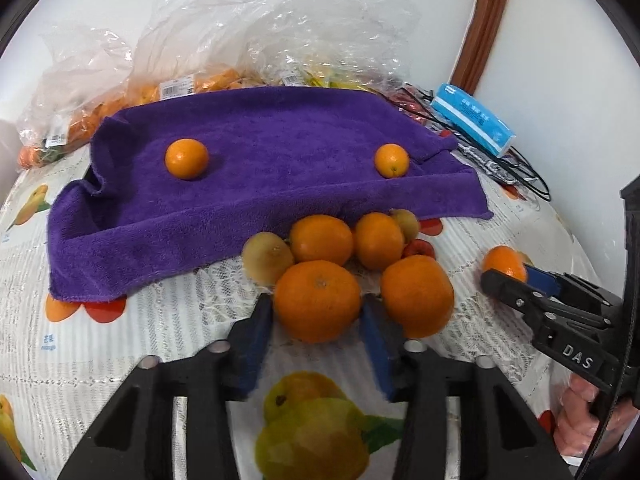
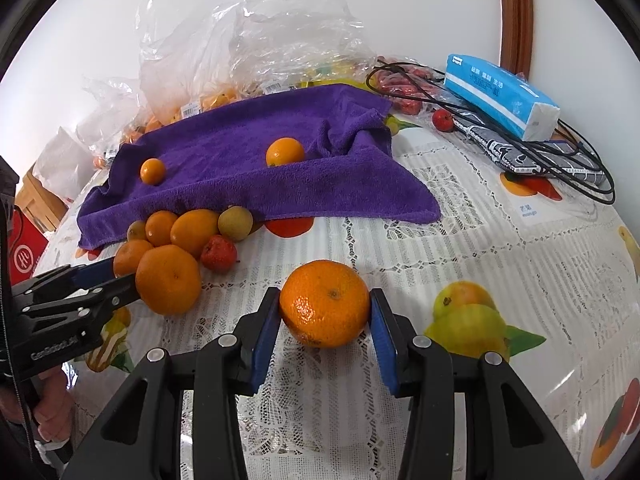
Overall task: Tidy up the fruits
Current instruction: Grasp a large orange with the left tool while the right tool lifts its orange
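Note:
My left gripper (image 1: 317,302) is shut on a large orange (image 1: 316,300) at the front of a fruit pile (image 1: 340,244) on the tablecloth, its blue pads pressing both sides. That pile holds more oranges, yellowish round fruits and a small red fruit (image 2: 218,253). My right gripper (image 2: 325,298) is shut on another orange (image 2: 324,304) over the lace cloth, apart from the pile. Behind lies a purple towel (image 1: 260,168) with two small oranges (image 1: 187,159) (image 1: 392,161) resting on it, one left and one right.
Clear plastic bags (image 1: 240,40) with bagged oranges sit behind the towel against the wall. A blue tissue pack (image 2: 500,94), black cables (image 2: 560,152) and a patterned pouch lie at the back right. A red box (image 2: 26,256) stands off the table's left edge.

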Motion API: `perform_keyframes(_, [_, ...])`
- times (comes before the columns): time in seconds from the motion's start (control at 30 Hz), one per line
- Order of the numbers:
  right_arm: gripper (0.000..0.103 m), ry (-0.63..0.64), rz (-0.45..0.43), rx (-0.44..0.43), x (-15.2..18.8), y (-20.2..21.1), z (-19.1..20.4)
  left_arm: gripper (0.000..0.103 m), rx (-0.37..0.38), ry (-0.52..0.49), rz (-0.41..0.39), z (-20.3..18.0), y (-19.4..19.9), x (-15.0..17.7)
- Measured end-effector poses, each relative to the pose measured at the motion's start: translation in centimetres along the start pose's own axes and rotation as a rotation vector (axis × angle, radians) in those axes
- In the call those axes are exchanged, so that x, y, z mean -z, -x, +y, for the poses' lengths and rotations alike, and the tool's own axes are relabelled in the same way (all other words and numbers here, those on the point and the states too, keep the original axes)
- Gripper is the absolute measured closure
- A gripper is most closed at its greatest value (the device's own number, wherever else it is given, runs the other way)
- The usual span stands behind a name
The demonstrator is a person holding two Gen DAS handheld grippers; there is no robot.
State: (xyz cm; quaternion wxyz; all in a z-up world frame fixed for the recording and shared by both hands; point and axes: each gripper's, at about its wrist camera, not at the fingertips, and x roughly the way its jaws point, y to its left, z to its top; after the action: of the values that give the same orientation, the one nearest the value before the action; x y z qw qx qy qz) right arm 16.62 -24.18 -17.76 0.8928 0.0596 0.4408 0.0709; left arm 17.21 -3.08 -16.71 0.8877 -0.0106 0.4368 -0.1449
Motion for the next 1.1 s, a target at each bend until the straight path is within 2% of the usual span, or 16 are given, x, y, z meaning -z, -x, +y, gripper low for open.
perform_keyframes(0.13, [0.059,-0.001,-0.001,-0.001,0.0,0.0,0.0,0.063,0.009,0.009,-0.005,0.4,0.7,0.4])
perform_keyframes(0.3, [0.059,0.008,-0.001,0.01,0.1,0.0,0.2,0.062,-0.064,-0.005,0.008,1.5,2.0,1.4])
perform_keyframes(0.53, [0.059,0.005,0.0,0.007,0.0,0.0,0.1,0.058,-0.098,0.007,0.005,1.6,1.1,1.0])
perform_keyframes(0.67, [0.059,0.005,0.01,-0.003,0.0,-0.2,0.1,0.058,-0.076,0.022,-0.004,1.8,1.1,0.9])
perform_keyframes(0.7, [0.059,0.005,0.009,-0.003,0.0,-0.2,0.1,0.062,-0.071,0.029,-0.008,2.0,1.2,0.9])
perform_keyframes(0.83, [0.059,0.003,0.009,-0.004,0.0,-0.2,0.1,0.062,-0.044,0.06,-0.018,2.5,1.3,1.0])
perform_keyframes(1.1, [0.06,0.004,-0.023,-0.045,0.1,0.3,0.4,0.063,-0.066,0.054,-0.049,2.9,3.1,0.9])
